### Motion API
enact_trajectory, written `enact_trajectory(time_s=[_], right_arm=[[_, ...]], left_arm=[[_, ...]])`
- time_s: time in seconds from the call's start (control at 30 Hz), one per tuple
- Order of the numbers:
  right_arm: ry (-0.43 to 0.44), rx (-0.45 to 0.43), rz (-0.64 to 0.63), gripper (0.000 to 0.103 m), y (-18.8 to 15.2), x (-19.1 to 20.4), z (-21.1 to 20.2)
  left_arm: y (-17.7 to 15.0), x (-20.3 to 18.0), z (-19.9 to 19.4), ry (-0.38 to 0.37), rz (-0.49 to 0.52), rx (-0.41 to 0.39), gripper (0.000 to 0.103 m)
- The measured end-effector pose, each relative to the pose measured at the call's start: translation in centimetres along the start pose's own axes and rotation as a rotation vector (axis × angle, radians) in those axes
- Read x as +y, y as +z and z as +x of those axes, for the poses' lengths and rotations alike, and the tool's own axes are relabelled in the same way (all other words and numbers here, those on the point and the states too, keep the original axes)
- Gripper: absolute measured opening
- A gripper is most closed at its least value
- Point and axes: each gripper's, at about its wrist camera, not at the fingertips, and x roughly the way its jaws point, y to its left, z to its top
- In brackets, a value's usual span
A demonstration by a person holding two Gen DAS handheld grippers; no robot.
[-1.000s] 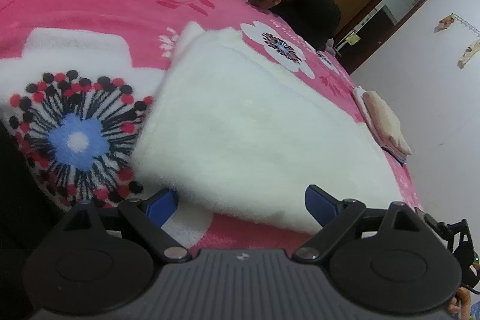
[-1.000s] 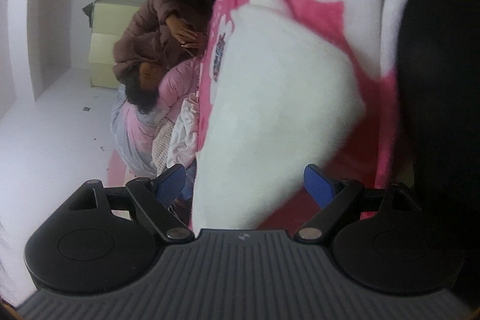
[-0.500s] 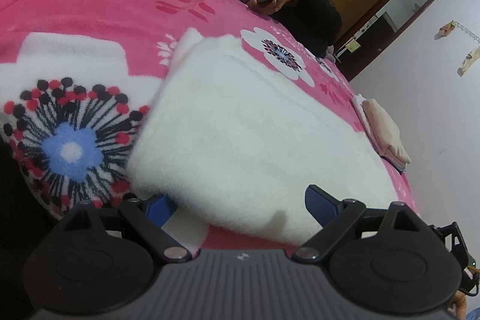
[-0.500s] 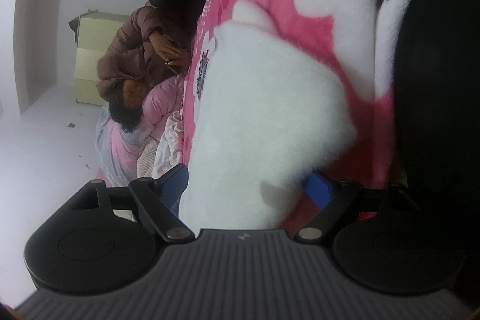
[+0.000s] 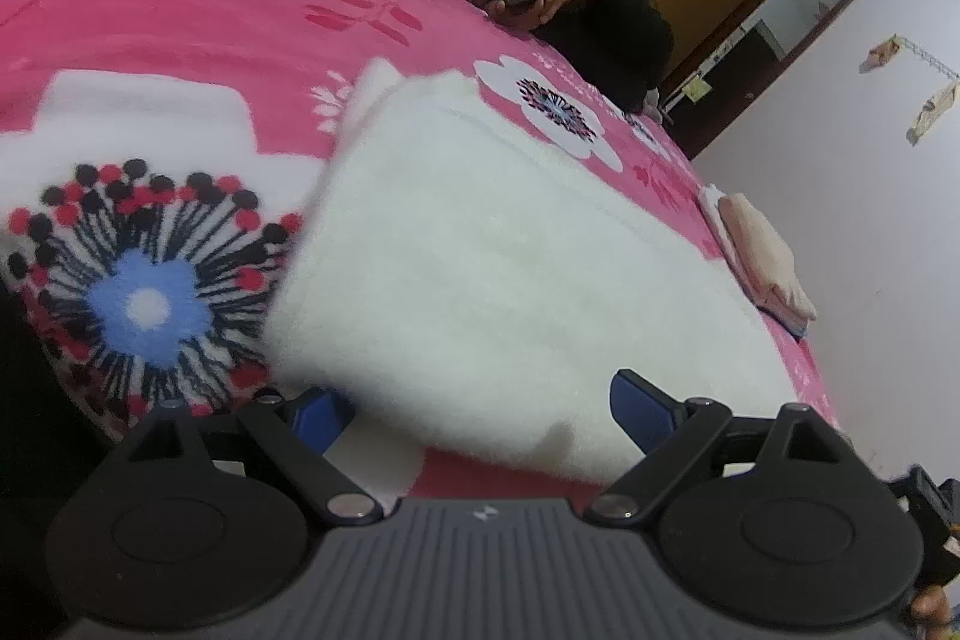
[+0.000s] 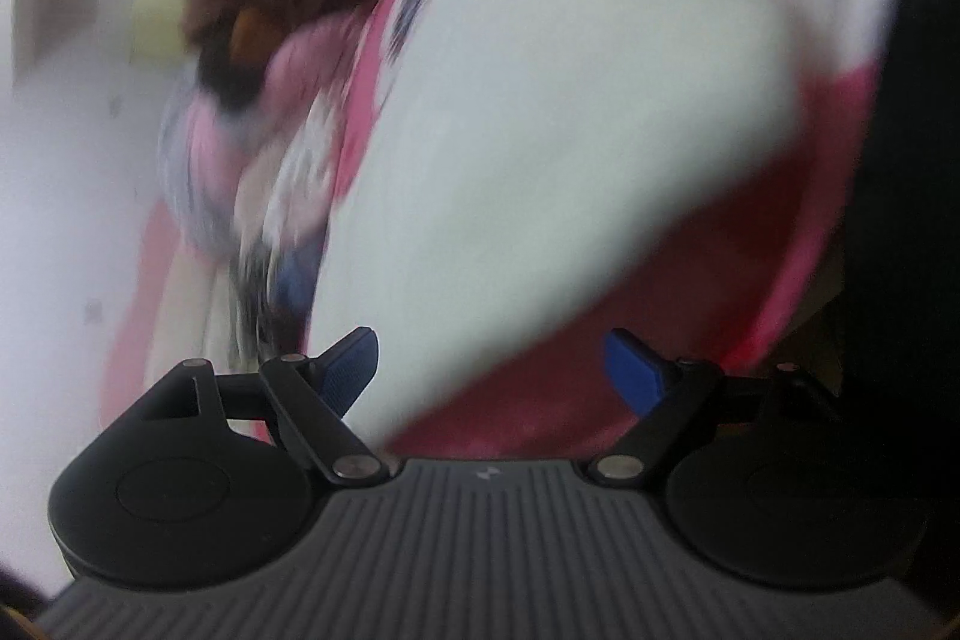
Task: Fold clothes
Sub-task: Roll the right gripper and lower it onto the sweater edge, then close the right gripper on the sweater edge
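Now both grippers gape wide, gripping nothing: left gripper (image 5: 474, 409) at the white garment's (image 5: 516, 274) near edge; right gripper (image 6: 492, 370), blurred, likewise, over the pink blanket (image 5: 180, 34).

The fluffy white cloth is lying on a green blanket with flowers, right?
Not quite. The blanket is pink, not green, as the left wrist view shows. The rest is right: the fluffy white cloth lies on it, and it has flowers.

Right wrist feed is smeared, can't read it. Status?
Left gripper open at near edge of white fleece garment. Right gripper open, nothing gripped. Garment flat on pink blanket. Nothing in the way.
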Motion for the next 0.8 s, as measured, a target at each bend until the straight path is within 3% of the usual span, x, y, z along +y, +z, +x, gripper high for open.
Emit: enact_trajectory(time_s=[0.17, 0.43, 0.67, 0.8], right_arm=[[0.028, 0.059, -0.262, 0.083, -1.0, 5.0, 0.8], [0.057, -0.02, -0.557, 0.083, -0.2, 10.5, 2.5], [-0.046, -0.037, -1.074, 0.083, -3.8, 13.5, 6.5], [-0.027, -0.022, -1.321, 0.082, -6.5, 14.2, 8.8]], left_arm=[[0.1, 0.1, -0.6, -0.021, -0.017, -0.036, 0.092], [0.4, 0.0, -1.0, -0.052, -0.024, -0.079, 0.092], [1.0, -0.3, -1.7, -0.092, -0.037, -0.107, 0.092], [1.2, 0.0, -1.8, -0.12, -0.064, -0.118, 0.092]])
